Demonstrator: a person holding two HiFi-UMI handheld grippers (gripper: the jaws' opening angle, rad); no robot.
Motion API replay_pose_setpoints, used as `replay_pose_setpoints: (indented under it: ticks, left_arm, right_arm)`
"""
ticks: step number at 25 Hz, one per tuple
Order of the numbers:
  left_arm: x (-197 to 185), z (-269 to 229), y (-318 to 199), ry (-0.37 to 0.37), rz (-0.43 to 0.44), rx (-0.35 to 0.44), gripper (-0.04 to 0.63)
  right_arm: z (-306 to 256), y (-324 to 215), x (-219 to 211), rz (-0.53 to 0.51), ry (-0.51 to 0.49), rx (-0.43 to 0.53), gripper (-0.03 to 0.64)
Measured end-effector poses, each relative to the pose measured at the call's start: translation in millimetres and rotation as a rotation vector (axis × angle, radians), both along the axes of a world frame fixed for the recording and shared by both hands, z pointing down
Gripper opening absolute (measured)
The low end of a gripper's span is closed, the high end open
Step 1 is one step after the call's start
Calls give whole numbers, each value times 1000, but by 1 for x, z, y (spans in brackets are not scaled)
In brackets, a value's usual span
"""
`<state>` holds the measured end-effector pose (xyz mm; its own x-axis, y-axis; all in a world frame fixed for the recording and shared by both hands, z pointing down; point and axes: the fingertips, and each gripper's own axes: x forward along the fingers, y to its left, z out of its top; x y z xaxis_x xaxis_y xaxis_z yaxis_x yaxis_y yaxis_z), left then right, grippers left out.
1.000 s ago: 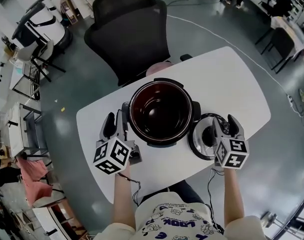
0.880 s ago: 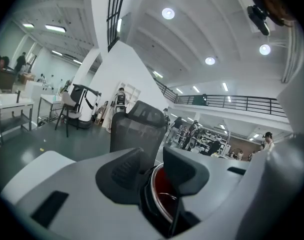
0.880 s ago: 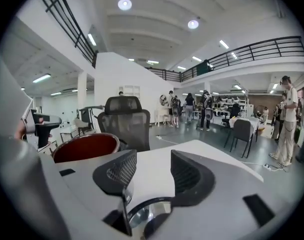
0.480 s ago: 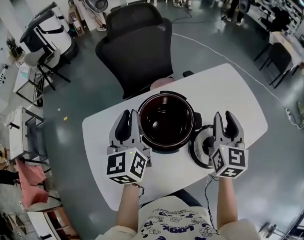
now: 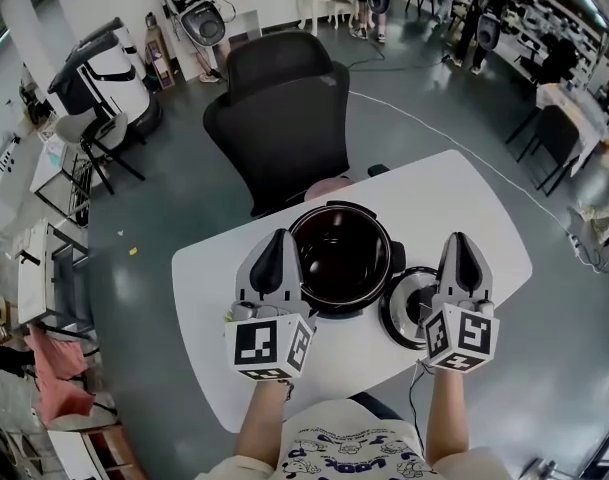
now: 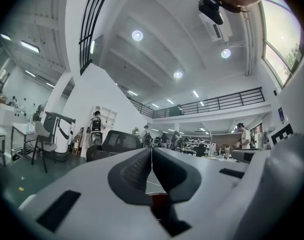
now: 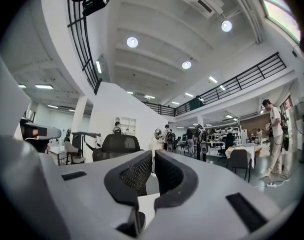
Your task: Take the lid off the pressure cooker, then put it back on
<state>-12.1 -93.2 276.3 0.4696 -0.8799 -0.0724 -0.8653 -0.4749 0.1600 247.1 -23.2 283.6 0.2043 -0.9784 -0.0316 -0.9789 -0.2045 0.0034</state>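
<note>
Inspector: Where did the lid (image 5: 402, 306) lie relative to the grippers?

Operator: On the white table (image 5: 484, 208), just right of the open pressure cooker (image 5: 339, 258) — partly covered by the right gripper (image 5: 461, 240), apart from the left gripper (image 5: 275, 238). Both grippers' jaws had just been closing and stood together, empty. The lid was round, dark-centred and silver-rimmed.

The head view looks steeply down from above the person onto the white table (image 5: 484, 208) close below, with the black chair (image 5: 284, 118) beyond it and the hall floor all round. The left gripper view sits low just behind its own fingers (image 6: 134, 171) and faces level across the hall; the right gripper view does likewise, side by side with it. All three take in the chair; both gripper views share the balcony railing (image 6: 216, 103) and the high ceiling (image 6: 156, 49)
</note>
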Motion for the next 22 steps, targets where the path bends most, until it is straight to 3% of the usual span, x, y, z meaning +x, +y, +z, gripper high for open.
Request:
replay_pose_setpoints:
  ticks: [7, 22]
  left_arm:
    - [1, -15, 12, -49, -14, 53, 14]
    - [0, -15, 12, -62, -22, 39, 14]
  right_arm:
    - [-9, 11, -7, 2, 3, 26, 12]
    - [-9, 12, -10, -3, 0, 11, 12]
